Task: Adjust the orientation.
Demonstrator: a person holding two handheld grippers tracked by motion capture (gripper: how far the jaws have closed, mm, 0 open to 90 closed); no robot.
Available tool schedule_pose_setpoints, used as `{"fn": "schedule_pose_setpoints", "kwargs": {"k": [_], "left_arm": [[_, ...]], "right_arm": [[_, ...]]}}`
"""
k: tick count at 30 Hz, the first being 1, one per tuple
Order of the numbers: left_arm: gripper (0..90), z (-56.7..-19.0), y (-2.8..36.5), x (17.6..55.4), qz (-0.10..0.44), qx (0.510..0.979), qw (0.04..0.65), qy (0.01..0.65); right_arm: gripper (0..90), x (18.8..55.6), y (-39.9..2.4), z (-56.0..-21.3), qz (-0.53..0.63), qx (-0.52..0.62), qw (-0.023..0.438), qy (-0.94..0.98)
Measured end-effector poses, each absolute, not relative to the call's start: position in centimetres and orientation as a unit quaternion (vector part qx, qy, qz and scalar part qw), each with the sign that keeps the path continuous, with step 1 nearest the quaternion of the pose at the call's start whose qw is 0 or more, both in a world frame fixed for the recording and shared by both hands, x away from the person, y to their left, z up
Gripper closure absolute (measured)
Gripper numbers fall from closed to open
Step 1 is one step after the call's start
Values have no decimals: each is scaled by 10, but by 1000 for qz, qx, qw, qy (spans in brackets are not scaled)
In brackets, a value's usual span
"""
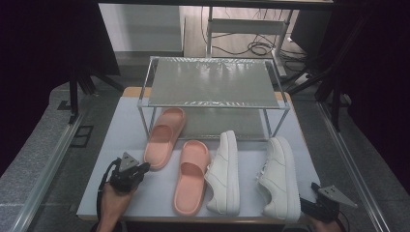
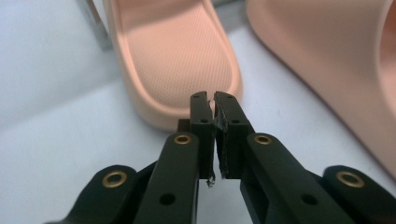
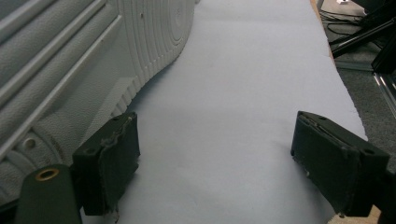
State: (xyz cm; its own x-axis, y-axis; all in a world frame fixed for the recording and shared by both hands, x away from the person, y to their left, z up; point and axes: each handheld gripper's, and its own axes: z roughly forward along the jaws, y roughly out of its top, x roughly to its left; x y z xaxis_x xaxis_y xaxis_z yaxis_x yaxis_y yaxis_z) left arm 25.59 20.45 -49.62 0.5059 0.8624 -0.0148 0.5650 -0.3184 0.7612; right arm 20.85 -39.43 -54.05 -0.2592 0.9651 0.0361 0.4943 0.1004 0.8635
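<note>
My left gripper (image 2: 214,105) has its jaws together on nothing, tips right at the heel of the far slipper (image 1: 165,137), whose toe end already reaches under the rack (image 1: 212,82); my right gripper (image 3: 217,163) stands wide apart beside the right sneaker (image 1: 280,176), gripping nothing. As I judge it, nothing is shelved yet: the near slipper (image 1: 191,176) and left sneaker (image 1: 224,171) lie on the table (image 1: 121,145) too, all four pieces left to place. I can read no brand or writing anywhere.
</note>
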Motion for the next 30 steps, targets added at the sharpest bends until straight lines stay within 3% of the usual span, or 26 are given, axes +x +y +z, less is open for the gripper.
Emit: {"fn": "schedule_pose_setpoints", "kwargs": {"k": [12, 30], "left_arm": [[874, -517, 200, 263, 209, 788, 345, 465], [871, -513, 176, 284, 217, 788, 358, 452]], "right_arm": [[155, 208, -394, -541, 405, 535, 291, 682], [155, 208, -394, -541, 405, 535, 291, 682]]}}
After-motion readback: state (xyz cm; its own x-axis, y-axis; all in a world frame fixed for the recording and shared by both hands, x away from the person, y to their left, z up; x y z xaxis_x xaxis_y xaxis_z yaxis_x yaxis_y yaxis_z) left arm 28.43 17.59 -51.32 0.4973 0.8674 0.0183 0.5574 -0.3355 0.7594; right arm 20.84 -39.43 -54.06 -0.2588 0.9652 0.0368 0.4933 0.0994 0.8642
